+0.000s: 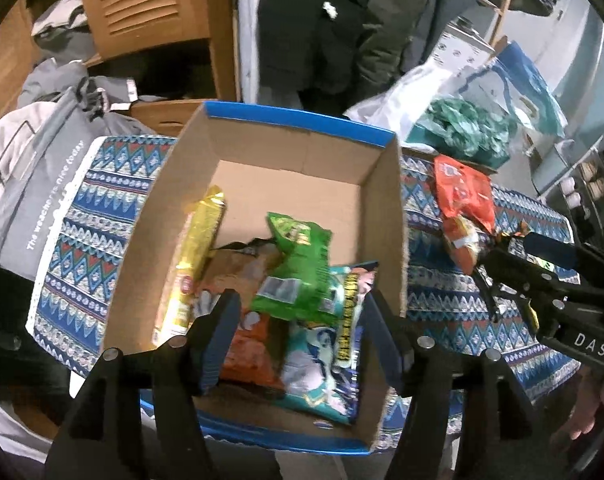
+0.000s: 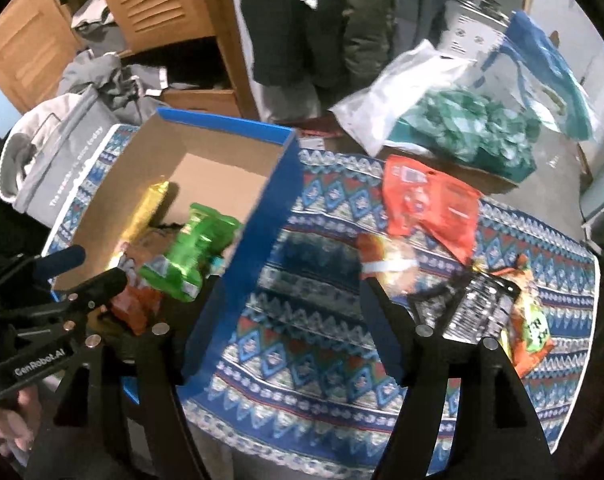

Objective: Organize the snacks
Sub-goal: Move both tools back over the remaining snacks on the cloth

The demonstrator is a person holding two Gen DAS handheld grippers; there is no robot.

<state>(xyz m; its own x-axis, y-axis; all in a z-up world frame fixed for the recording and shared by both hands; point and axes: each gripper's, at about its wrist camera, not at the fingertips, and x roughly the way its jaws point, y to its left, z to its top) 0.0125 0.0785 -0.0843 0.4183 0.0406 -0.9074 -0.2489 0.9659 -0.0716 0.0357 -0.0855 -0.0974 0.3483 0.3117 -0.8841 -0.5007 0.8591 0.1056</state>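
Left gripper (image 1: 298, 336): fingers (image 1: 218, 336) spread wide, gripping nothing, poised over the near end of a cardboard box (image 1: 290, 148) with blue outer walls. In the box: a green snack bag (image 1: 298, 268) on top of the pile, a long gold packet (image 1: 194, 268) along the left wall, a teal bag (image 1: 326, 360) and an orange bag (image 1: 250, 356) beneath. Box on a patterned blue cloth (image 1: 82, 216) covering the surface, toward its left edge.

Right gripper (image 2: 290, 312): fingers (image 2: 386, 312) likewise apart and empty, above bare cloth just right of the box's blue side wall (image 2: 258, 240). Loose on the cloth toward the right edge: a red-orange bag (image 2: 430, 200), a blurred orange-and-yellow packet (image 2: 390, 264) just beside it, and a black-labelled orange packet (image 2: 494, 316) nearest the right finger. At the far right corner, a white bag of green wrappers (image 2: 454, 132).
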